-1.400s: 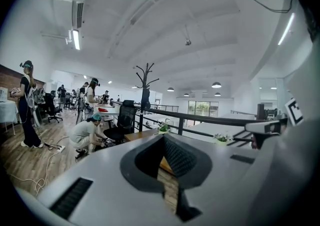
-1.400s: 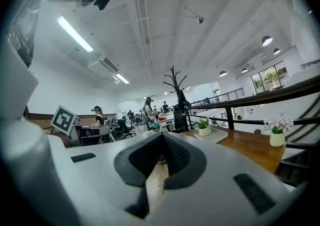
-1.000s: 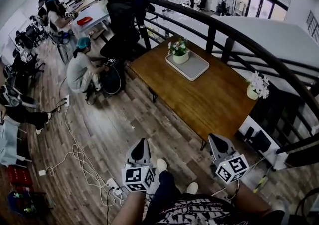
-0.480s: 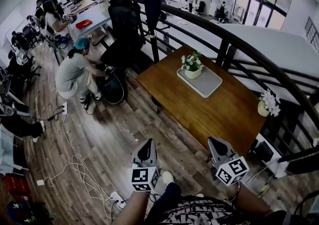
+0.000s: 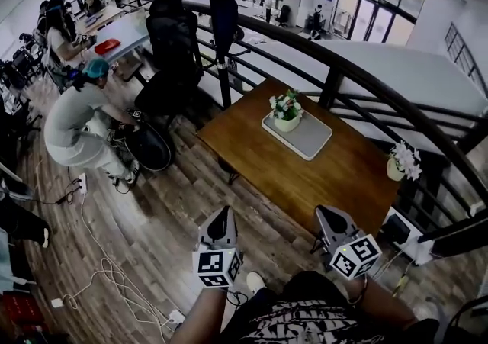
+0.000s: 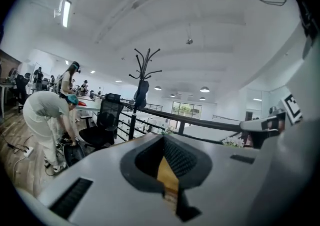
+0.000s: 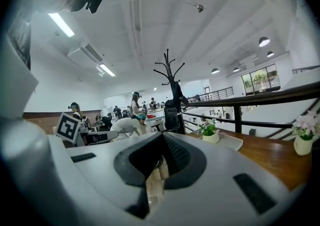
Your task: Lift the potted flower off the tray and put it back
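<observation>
The potted flower (image 5: 287, 110), white blooms in a pale pot, stands on the far left end of a grey tray (image 5: 306, 139) on the wooden table (image 5: 320, 175). The right gripper view shows the pot (image 7: 210, 133) and the tray (image 7: 232, 142) well ahead. My left gripper (image 5: 221, 218) is held low over the floor, short of the table's near edge. Its jaws are shut and hold nothing. My right gripper (image 5: 329, 217) hovers by the table's near corner, jaws together and empty. Both are far from the pot.
A second potted flower (image 5: 402, 162) stands at the table's right edge. A black railing (image 5: 366, 79) curves behind the table. A coat stand (image 5: 219, 26) and a black office chair (image 5: 171, 49) stand to the left. A person (image 5: 76, 121) crouches there. Cables (image 5: 107, 278) lie on the floor.
Both grippers and the head have moved forward across the floor toward the table, which now looks nearer. The jaws stay as they were.
</observation>
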Demonstrator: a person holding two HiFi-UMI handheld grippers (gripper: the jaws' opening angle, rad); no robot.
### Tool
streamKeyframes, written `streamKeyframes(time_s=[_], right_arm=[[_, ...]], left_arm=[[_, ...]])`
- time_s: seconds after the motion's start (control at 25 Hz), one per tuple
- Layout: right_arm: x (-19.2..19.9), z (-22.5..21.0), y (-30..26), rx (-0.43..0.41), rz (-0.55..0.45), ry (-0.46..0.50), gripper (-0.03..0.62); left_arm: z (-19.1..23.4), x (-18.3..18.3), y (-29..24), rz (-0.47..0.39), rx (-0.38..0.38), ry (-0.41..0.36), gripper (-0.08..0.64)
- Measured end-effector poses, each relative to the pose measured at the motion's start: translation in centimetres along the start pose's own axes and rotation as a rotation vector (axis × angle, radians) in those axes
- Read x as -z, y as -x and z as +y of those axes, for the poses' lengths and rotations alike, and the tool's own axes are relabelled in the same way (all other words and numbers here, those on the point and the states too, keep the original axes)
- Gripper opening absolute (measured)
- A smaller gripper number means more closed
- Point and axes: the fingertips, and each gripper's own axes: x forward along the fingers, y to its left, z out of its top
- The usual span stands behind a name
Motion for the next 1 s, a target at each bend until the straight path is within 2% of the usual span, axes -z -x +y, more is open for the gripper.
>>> streamKeyframes(time_s=[0.24, 0.44, 0.56, 0.8, 1.0], right_arm=[[-0.7, -2.4, -0.4, 0.083, -0.006, -0.001, -0.002], [-2.3, -6.1, -2.4, 0.123, -0.033, 0.043, -0.002], [-2.7, -8.9, -4.3, 0.146, -0.045, 0.038, -0.002], [-3.2, -14.3, -8.1, 0.156, -0.044, 0.041, -0.002], [-4.1, -17.7, -10.6, 0.144, -0.05, 0.029, -0.002]], left_arm=[[-1.2, -0.6, -2.5, -0.006, 0.075, -0.003, 0.008], [-1.2, -0.1, -6.7, 0.057, 0.11, 0.001, 0.008], [-1.4, 0.2, -10.4, 0.09, 0.127, -0.01, 0.008], [-3.4, -1.4, -18.6, 0.097, 0.172, -0.05, 0.008], [-3.9, -2.9, -24.0, 0.096, 0.175, -0.067, 0.008]])
